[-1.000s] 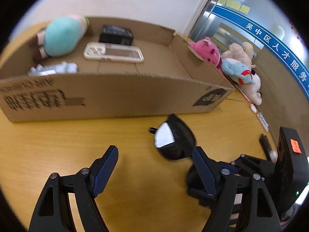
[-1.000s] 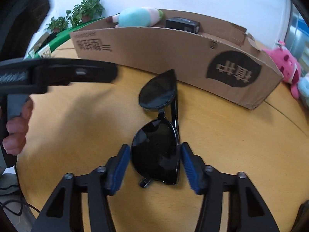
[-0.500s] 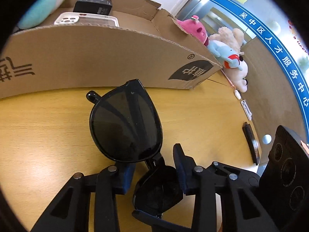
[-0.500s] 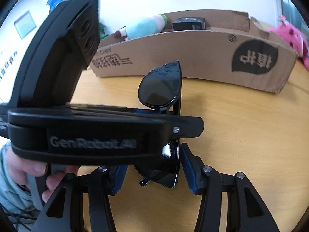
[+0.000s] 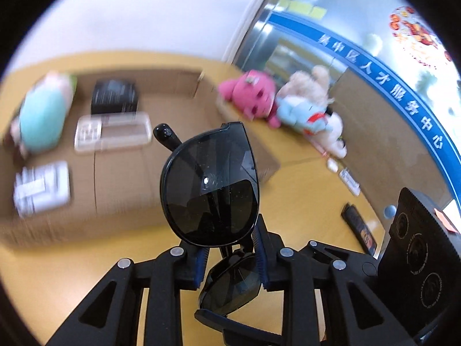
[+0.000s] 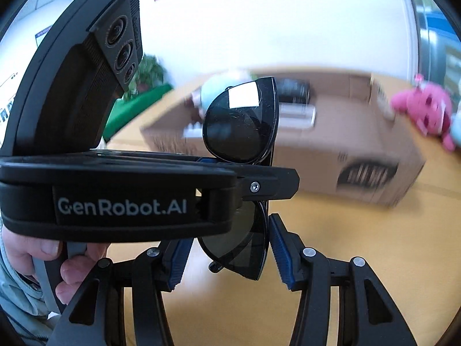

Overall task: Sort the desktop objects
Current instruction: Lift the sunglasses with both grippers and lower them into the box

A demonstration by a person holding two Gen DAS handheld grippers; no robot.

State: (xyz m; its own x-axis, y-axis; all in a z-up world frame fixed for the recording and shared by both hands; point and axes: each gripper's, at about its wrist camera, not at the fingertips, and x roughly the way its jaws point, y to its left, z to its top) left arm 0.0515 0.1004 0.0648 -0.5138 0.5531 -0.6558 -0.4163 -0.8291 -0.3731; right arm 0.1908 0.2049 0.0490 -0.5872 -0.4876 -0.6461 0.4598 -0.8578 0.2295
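Observation:
Black folded sunglasses point(image 5: 210, 184) are lifted off the wooden table. My left gripper point(image 5: 230, 256) is shut on them near the bridge, one lens sticking up. In the right wrist view the sunglasses point(image 6: 242, 124) stand upright, with the left gripper body point(image 6: 121, 199) crossing in front. My right gripper point(image 6: 227, 256) sits around the lower lens with its blue pads point(image 6: 281, 256) slightly apart from it, open. Behind is the cardboard box point(image 5: 121, 201), holding a teal plush point(image 5: 43, 115), a black box point(image 5: 113, 96), a phone case point(image 5: 112, 131) and a white packet point(image 5: 40, 187).
Pink and beige plush toys point(image 5: 288, 106) lie at the table's far right by a glass wall. A black pen-like item point(image 5: 360, 227) and small white items point(image 5: 348, 178) lie on the table right of the box. A green plant point(image 6: 149, 72) is far left.
My left gripper closed on the sunglasses and lifted them off the table toward the box. My right gripper opened, releasing the lower lens.

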